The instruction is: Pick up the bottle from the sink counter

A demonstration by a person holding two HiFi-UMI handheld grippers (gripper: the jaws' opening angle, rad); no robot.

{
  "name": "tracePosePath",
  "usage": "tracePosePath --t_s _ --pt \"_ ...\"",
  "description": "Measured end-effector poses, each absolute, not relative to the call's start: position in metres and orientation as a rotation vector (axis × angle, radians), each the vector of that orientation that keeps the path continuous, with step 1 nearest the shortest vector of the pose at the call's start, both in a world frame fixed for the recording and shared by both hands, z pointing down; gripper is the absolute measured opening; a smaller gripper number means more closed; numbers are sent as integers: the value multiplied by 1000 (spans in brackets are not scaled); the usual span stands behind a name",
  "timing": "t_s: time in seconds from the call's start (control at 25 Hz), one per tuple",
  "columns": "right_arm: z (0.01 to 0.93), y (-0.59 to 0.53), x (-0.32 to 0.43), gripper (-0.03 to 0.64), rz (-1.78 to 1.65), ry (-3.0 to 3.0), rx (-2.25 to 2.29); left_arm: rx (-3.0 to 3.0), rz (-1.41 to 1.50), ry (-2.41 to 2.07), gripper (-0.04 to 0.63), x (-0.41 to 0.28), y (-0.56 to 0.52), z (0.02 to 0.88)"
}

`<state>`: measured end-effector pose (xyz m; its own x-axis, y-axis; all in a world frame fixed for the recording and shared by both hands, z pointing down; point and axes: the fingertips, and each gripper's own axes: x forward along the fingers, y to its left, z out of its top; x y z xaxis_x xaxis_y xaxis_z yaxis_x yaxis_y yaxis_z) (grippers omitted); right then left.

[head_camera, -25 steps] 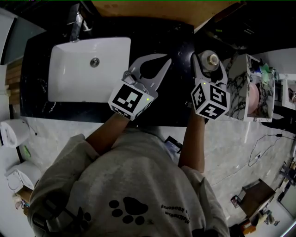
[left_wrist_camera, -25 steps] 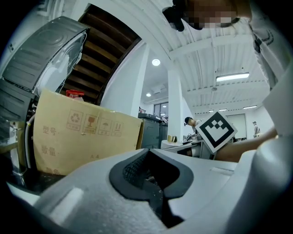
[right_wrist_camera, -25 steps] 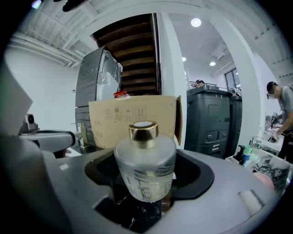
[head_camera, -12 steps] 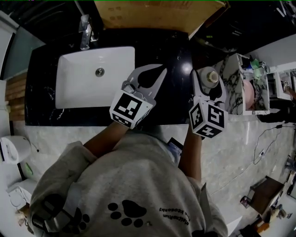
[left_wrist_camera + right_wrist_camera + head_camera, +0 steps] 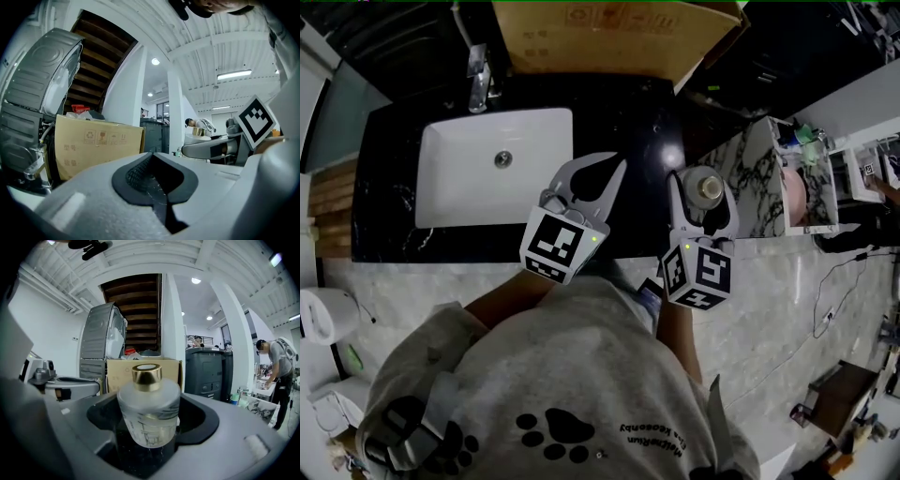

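The bottle (image 5: 707, 187) is a frosted glass jar with a gold cap. My right gripper (image 5: 701, 186) is shut on it, a jaw on each side, over the front right of the black sink counter (image 5: 637, 103). In the right gripper view the bottle (image 5: 148, 411) stands upright between the grey jaws, with dark counter showing beneath it. My left gripper (image 5: 617, 165) hovers over the counter between the sink and the bottle. It is shut, its tips meeting with nothing in the opening behind them (image 5: 151, 157).
A white basin (image 5: 450, 187) with a chrome faucet (image 5: 478, 75) fills the counter's left part. A cardboard box (image 5: 609, 33) stands behind the counter. A marble-patterned shelf unit (image 5: 769, 178) is close on the right. White fixtures (image 5: 323, 314) sit at the far left.
My right gripper has drawn back toward my body and a little left with the bottle in it. The left gripper has shifted slightly nearer too and stays shut.
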<state>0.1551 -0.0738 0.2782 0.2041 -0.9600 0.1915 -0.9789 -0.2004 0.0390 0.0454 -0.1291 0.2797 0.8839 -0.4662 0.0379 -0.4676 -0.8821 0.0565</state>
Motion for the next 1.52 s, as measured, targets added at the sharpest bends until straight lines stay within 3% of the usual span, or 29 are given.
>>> tracePosePath --t_s 1.52 --pt "291 -47 133 336 168 -2224 2011 2986 24 -962 -2 58 -71 276"
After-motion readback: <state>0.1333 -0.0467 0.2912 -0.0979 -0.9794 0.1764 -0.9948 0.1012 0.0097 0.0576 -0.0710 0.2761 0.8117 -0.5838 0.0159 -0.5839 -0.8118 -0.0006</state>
